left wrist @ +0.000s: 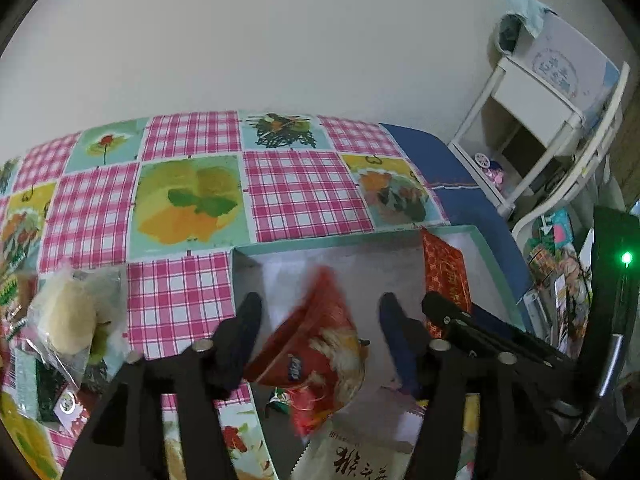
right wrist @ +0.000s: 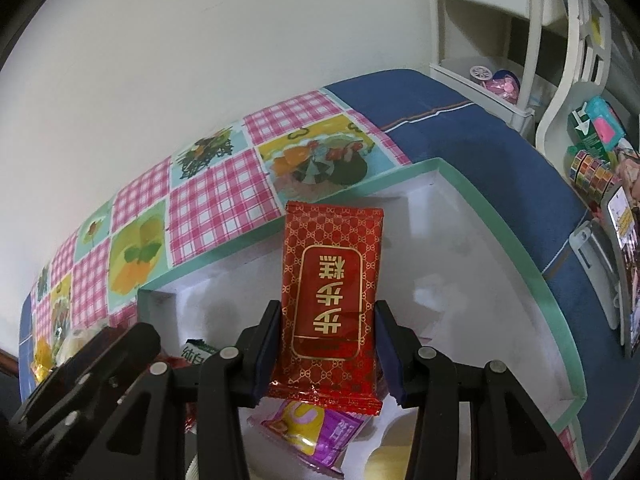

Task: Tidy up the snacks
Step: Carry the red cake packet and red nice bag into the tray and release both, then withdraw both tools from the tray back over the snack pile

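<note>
We find both grippers working over the shallow white cardboard box with the mint-green rim (right wrist: 500,216), which we take as the landmark throughout. The right gripper (right wrist: 326,340) pinches the flat red foil packet with the gold lattice pattern (right wrist: 334,276) by its side edges, holding it upright above the box floor toward the far wall; the pads press on the wrapper. The left gripper (left wrist: 316,332) has its jaws spread, and the blurred red-orange snack bag with the pale picture (left wrist: 320,344) sits between them over the near half of the box; we see no pad pressing on it, so we judge it released or dropping. A purple-and-yellow wrapped sweet (right wrist: 308,428) lies on the box floor below the red foil packet. Outside the box, beyond its left wall, a clear bag holding a pale round cake (left wrist: 68,312) waits on the pink checked tablecloth (left wrist: 304,188) with other loose wrappers. We judge the step to be depositing snacks into the box. The next move calls for lowering the red foil packet flat onto a bare patch of floor and opening the right jaws.
</note>
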### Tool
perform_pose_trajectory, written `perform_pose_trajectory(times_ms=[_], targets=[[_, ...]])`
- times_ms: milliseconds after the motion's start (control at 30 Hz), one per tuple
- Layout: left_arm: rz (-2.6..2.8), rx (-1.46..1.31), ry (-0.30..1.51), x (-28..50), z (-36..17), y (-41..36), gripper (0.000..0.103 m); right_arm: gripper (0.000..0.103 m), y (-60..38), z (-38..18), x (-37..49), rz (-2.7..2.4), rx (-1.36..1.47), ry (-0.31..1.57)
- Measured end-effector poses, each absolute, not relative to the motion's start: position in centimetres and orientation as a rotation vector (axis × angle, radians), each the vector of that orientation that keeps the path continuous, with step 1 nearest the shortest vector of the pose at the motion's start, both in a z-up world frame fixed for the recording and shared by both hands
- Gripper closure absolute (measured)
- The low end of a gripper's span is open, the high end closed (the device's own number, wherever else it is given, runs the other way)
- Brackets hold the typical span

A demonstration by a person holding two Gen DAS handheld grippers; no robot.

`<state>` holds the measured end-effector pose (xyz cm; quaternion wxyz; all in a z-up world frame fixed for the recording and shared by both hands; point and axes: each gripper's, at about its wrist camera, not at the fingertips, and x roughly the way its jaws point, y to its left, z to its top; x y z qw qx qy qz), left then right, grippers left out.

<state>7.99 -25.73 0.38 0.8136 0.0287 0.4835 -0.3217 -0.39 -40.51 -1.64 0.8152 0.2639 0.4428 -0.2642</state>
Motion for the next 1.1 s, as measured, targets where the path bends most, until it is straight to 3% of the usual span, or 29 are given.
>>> perform_pose_trajectory(times_ms=[167,467,1100], targets=[[-0.69,0.027,1.052,8.2,0.8,-25.2,0.03,0.053,-40.3,-1.6,-0.3,-0.559,0.562,0.949],[-0.633,0.042,1.042,8.6,2.7,-23.5,0.025,0.037,-39.2,-0.4,-0.2,-0.549,0.533,0.949],[-0.178,0.111,1.166,9.9,1.1,-13.9,0.023,0.035,-31.4,0.6,-0.6,-0.455,0.375,1.039]])
